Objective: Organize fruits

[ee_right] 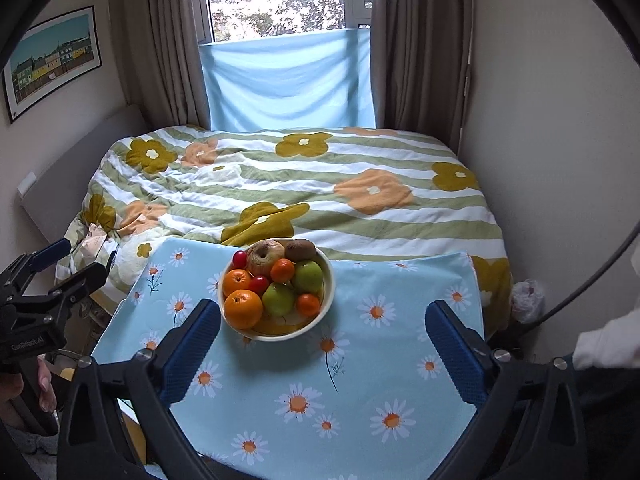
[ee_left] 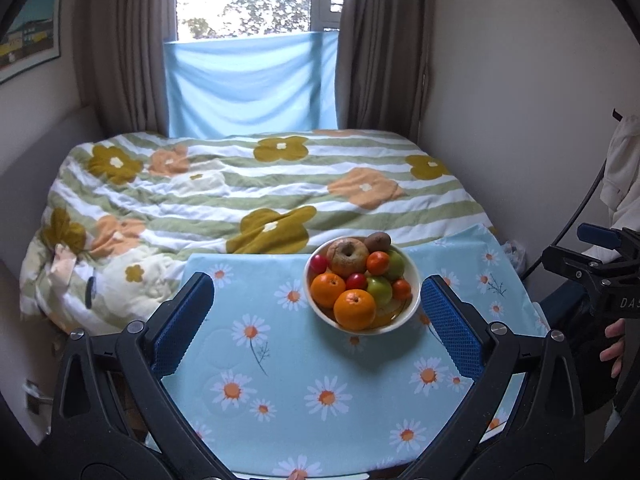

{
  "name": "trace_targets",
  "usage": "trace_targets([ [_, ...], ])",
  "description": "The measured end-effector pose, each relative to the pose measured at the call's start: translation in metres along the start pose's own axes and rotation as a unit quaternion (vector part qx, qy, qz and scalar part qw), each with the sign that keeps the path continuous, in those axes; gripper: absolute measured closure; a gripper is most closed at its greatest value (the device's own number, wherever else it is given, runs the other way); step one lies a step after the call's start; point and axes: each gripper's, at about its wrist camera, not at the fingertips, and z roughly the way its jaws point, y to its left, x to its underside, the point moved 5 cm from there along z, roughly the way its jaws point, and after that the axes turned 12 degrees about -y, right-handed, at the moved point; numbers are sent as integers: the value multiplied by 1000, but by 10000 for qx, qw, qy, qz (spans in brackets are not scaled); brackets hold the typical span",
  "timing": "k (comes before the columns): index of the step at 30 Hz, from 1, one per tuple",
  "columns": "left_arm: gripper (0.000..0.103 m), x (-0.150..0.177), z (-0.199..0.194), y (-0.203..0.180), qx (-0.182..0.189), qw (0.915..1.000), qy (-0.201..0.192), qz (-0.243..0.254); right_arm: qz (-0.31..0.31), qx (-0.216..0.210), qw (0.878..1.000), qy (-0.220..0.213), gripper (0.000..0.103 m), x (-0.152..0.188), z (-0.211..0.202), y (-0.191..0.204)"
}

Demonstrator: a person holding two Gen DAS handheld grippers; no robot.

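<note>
White bowl [ee_right: 326, 300] of fruit sits beyond both tools, left tool [ee_left: 316, 304] and right tool [ee_right: 324, 330] released

Fruits [ee_left: 356, 280] piled in bowl [ee_left: 412, 312] are covering the lower ones; count not determinable. Tablecloth [ee_left: 280, 400] near edge is running out of frame. Bag [ee_right: 528, 296] past the table's far right corner: contents unreadable.

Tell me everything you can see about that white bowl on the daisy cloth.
The white bowl is round, glossy and looks ceramic, with a yellowish pattern showing inside near its bottom. It stands upright on the light blue daisy tablecloth, towards the edge nearest the bed. It is heaped with fruit: oranges, green apples, small red fruits, a brownish apple and a kiwi at the far rim. Neither gripper touches it.
</note>
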Motion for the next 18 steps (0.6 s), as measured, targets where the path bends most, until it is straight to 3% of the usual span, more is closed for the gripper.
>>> trace_targets([
  [7, 0, 18, -42, -9, -103, 9998, -159, -17, -26, 569, 9975, -419, 1, 23, -45, 5],
  [18, 0, 20, -64, -18, -205, 9991, -378, 31, 150, 522, 9968, -586, 1, 36, -63, 9],
])
